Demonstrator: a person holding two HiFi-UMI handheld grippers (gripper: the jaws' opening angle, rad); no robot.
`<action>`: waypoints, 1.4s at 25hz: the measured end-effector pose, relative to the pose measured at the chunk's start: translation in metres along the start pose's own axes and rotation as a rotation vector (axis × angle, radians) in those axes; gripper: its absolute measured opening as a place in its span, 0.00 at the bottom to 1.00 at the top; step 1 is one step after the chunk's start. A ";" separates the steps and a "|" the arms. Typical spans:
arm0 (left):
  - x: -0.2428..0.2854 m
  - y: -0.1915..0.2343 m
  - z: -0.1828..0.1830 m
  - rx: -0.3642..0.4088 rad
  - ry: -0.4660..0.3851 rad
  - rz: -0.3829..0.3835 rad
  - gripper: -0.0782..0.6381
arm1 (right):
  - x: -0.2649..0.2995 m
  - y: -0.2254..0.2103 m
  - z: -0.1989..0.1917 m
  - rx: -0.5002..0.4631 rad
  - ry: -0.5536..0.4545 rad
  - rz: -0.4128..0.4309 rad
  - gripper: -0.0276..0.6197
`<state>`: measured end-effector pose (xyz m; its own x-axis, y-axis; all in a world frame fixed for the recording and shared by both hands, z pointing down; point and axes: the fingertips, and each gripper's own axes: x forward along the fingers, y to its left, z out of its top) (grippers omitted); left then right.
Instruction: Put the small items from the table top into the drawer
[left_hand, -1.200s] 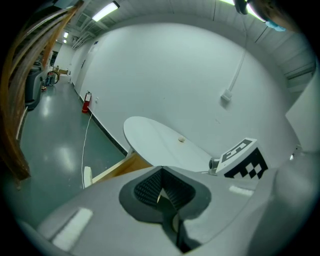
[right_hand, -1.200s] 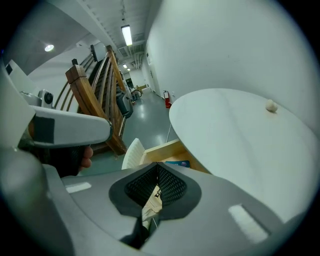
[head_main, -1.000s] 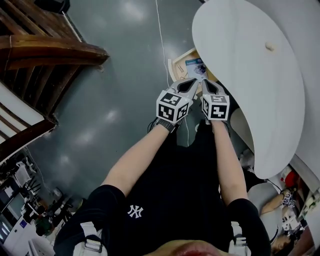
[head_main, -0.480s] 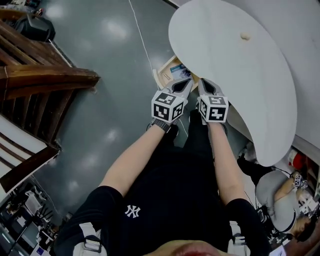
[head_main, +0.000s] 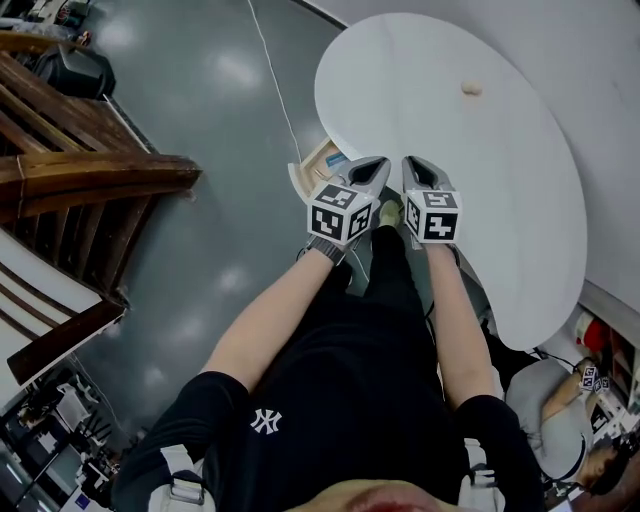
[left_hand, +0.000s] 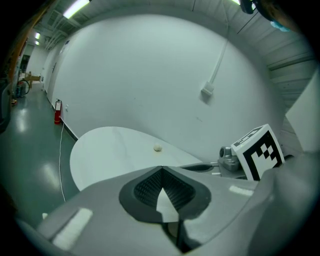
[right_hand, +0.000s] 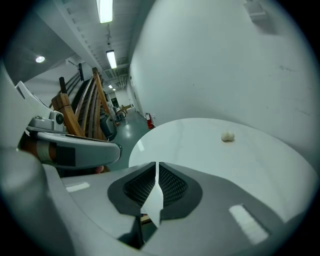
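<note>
Grey floor fills most of the head view. Over it stands a round white table, its top bare except for one thing. At the table's left edge a light wooden drawer stands pulled out, with something pale blue inside that is too small to make out.

The left gripper and right gripper hover side by side over the near rim of the table, just beside the drawer. The left jaws are pressed together and empty. The right jaws have just been opening and show only a thin slit, with nothing between them.

A small cream lump lies on the far part of the table top, well apart from both grippers. Judging by this, the task is nearly done: that lump is the only item left to fetch, and the drawer is still open to take it.
</note>
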<state>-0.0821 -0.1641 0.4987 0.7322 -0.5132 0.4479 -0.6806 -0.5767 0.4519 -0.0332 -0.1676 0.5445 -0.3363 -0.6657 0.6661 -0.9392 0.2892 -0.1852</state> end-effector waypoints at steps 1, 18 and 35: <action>0.008 -0.002 0.005 0.002 0.001 -0.003 0.11 | 0.001 -0.009 0.005 -0.005 -0.001 -0.003 0.11; 0.147 -0.040 0.063 0.011 0.024 -0.030 0.11 | 0.022 -0.159 0.068 -0.022 0.014 -0.035 0.20; 0.227 -0.012 0.095 -0.012 0.073 -0.009 0.11 | 0.091 -0.243 0.097 0.011 0.087 -0.082 0.37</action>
<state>0.0947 -0.3338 0.5210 0.7348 -0.4600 0.4985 -0.6745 -0.5731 0.4654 0.1578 -0.3648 0.5799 -0.2512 -0.6243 0.7397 -0.9642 0.2282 -0.1349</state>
